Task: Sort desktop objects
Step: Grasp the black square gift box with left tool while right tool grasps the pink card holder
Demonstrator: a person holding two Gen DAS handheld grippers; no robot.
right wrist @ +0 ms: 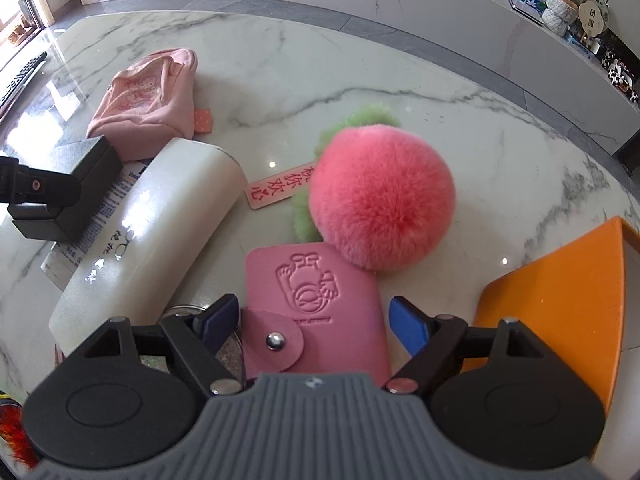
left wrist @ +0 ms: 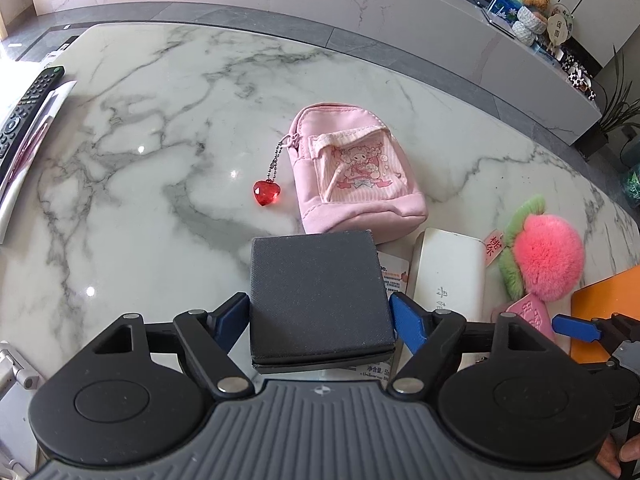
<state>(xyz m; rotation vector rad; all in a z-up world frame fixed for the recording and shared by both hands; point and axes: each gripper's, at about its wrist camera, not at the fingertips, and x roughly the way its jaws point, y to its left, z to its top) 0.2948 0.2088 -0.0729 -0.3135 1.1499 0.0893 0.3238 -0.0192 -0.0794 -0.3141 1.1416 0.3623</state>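
My left gripper point(left wrist: 320, 318) is closed on a dark grey square box point(left wrist: 318, 300), one blue finger on each side; the box also shows in the right wrist view point(right wrist: 68, 196). My right gripper point(right wrist: 310, 320) is open around a pink snap card holder point(right wrist: 316, 308), which lies flat on the marble table; the fingers are apart from its sides. A pink fluffy peach plush point(right wrist: 382, 198) with green leaves and a pink tag lies just beyond it. A white glasses case point(right wrist: 148, 236) lies between the two grippers. A small pink backpack pouch point(left wrist: 352, 168) with a red heart charm point(left wrist: 267, 193) lies further out.
An orange tray point(right wrist: 560, 300) stands at the right. A printed leaflet point(left wrist: 394, 276) lies under the box and case. A black remote point(left wrist: 24, 110) and a booklet lie at the table's left edge. A marble bench with ornaments point(left wrist: 532, 16) runs behind the table.
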